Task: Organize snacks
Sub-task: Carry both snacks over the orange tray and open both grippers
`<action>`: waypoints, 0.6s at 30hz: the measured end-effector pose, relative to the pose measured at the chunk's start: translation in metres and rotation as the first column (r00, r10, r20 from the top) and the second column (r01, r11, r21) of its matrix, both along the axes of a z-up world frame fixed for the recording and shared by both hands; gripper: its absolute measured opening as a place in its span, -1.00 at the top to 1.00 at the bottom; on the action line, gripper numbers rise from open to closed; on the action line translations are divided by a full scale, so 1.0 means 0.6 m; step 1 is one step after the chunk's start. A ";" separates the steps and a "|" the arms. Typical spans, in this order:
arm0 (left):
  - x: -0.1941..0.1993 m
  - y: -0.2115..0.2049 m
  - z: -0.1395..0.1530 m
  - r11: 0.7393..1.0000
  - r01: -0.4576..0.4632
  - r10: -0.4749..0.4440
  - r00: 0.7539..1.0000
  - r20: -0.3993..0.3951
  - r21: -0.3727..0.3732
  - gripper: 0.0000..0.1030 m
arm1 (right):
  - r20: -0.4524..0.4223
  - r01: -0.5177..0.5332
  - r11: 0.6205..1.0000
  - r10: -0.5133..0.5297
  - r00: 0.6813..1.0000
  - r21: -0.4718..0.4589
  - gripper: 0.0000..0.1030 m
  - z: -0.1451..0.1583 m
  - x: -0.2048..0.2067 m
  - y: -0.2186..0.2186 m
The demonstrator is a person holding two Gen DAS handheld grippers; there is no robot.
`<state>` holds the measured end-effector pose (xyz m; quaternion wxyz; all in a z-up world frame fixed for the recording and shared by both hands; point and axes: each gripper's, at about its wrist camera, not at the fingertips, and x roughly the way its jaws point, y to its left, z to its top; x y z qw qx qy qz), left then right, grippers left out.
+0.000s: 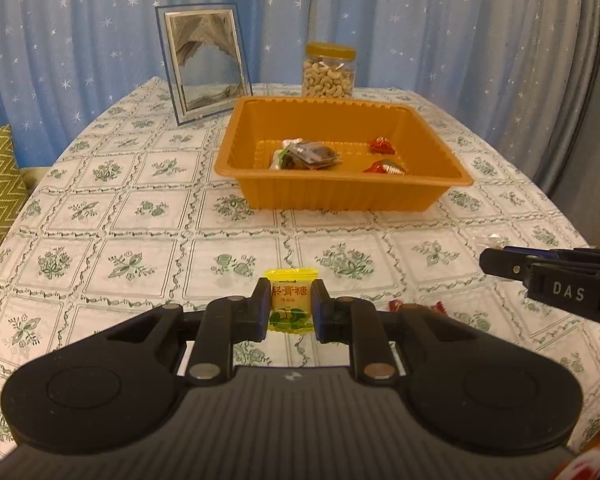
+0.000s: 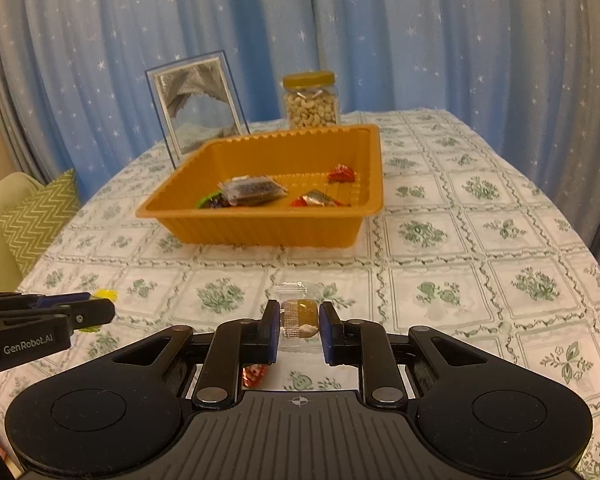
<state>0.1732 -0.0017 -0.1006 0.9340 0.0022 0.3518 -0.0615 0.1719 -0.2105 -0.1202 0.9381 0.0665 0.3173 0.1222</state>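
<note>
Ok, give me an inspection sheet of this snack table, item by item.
Surface: floral white tablecloth, flat.
Job's things: orange plastic tray holding several wrapped snacks; red-wrapped candy loose on the cloth.
Clutter: framed sand picture; yellow-lidded jar of cashews behind the tray.
Grippers: left gripper shut on yellow candy packet; right gripper shut on clear-wrapped brown snack.
Cables: nothing seen.
Surroundings: blue star-patterned curtain; green zigzag cushion.
</note>
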 end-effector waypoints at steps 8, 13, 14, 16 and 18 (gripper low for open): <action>0.039 -0.010 0.048 0.998 0.053 -0.052 0.996 0.068 -0.014 0.64 | 0.050 -0.004 1.000 0.005 0.999 -0.004 0.59 0.045 0.020 0.010; 0.085 -0.014 0.078 0.997 0.080 -0.078 0.990 0.114 -0.015 0.64 | 0.069 0.011 1.000 -0.012 0.998 0.014 0.59 0.073 0.059 0.010; 0.096 -0.014 0.083 0.996 0.084 -0.081 0.989 0.122 -0.015 0.64 | 0.072 0.015 1.000 -0.016 0.997 0.011 0.59 0.078 0.069 0.011; 0.117 -0.011 0.090 0.996 0.083 -0.080 0.987 0.137 -0.022 0.64 | 0.080 0.018 1.000 -0.018 0.997 0.006 0.59 0.086 0.089 0.010; 0.141 -0.007 0.092 0.996 0.077 -0.071 0.987 0.146 -0.036 0.64 | 0.085 0.019 1.000 -0.019 0.996 -0.001 0.59 0.092 0.111 0.010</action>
